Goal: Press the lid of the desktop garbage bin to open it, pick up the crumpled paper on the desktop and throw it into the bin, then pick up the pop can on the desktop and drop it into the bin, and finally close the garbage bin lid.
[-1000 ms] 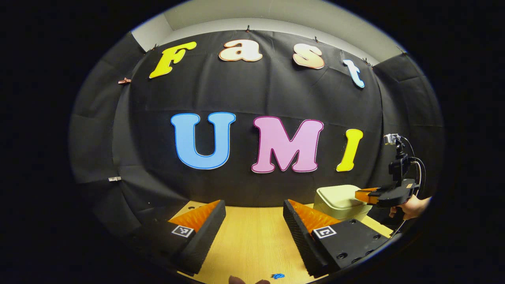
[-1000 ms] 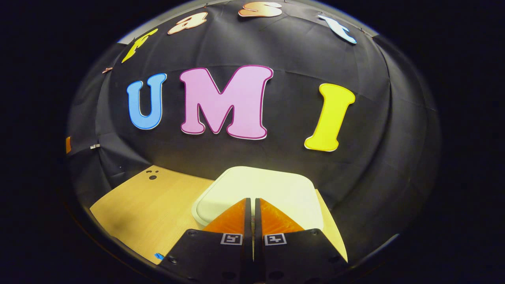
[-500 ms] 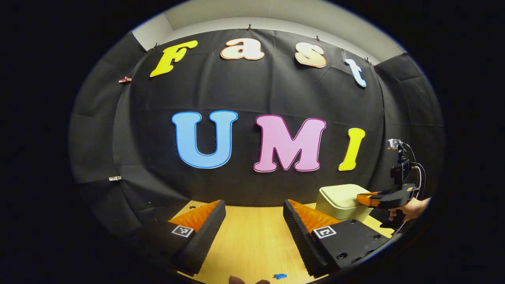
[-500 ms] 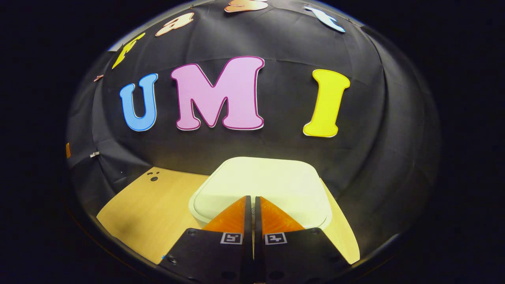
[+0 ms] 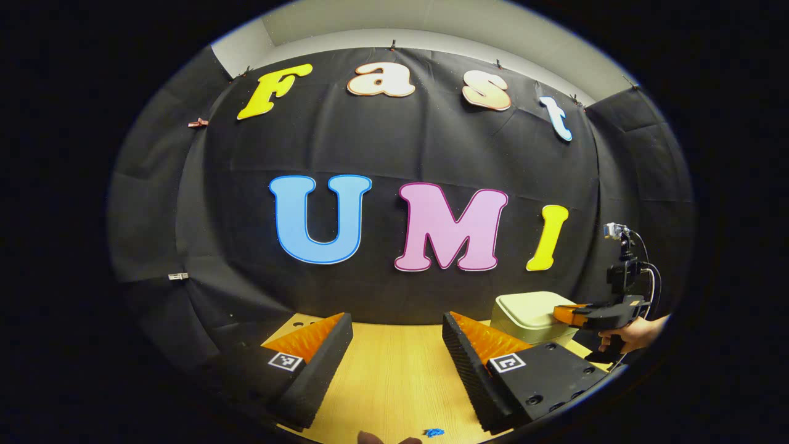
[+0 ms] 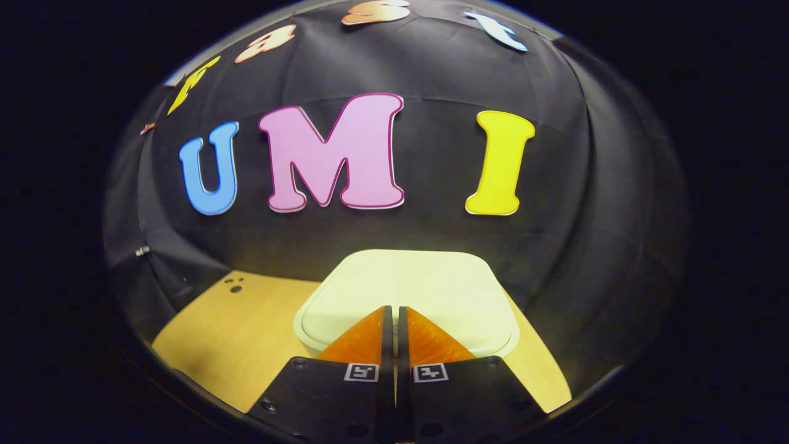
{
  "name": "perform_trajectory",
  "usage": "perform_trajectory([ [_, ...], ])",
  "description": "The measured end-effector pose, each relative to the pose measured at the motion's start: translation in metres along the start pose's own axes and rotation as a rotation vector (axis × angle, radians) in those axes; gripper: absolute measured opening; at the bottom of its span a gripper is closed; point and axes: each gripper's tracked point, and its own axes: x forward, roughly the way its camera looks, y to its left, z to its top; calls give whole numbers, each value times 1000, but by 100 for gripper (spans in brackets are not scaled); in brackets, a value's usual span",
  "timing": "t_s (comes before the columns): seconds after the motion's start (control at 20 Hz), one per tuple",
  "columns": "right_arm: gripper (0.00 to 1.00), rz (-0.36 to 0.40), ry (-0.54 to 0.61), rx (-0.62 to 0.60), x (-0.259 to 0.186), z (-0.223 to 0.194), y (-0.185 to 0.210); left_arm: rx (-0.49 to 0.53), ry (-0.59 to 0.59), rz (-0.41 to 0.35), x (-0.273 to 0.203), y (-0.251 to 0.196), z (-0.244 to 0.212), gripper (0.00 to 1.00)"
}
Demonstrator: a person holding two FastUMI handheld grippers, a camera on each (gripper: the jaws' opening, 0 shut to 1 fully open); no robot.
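Right tongs point(image 6: 394, 317) are pinched together with nothing between them, tips over the near edge of the bin lid point(image 6: 419, 283). Contact or a thin gap, can't tell from the right gripper view. In the left gripper view your right tongs point(image 5: 570, 313) sit at the lid's right side, hand point(image 5: 632, 336) behind them.

Left tongs point(image 5: 394, 333) are spread wide and empty, low over bare counter point(image 5: 394, 370), well apart from the garbage bin point(image 5: 533, 317).

Bin stands at the far right corner of the counter against the cloth wall, lid flat and closed. So you're on step one, the press to open; I'd call the task barely started.

Next move, as I read it: push straight down on the lid's front edge with the closed tips until the latch gives, then lift clear so the lid can swing up. Keep the push vertical; a light bin may slide toward the wall.

Small blue speck point(image 5: 434, 432) lies on the counter near you.
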Motion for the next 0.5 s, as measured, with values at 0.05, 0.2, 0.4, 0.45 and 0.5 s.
perform_trajectory([
  [0.05,6,1,21,28,0,0,0,1,-1,-1,-2,0,1,94],
  [0.2,5,-18,22,33,-3,5,-4,6,-3,-2,-6,3,1,94],
  [0.4,6,-21,-52,-37,-21,22,4,6,-5,0,-13,9,1,94],
  [0.45,5,-20,-63,-62,-26,24,7,5,-5,-1,-14,11,1,94],
  [0.5,5,-18,-72,-86,-30,25,9,4,-4,-2,-15,12,0,94],
])
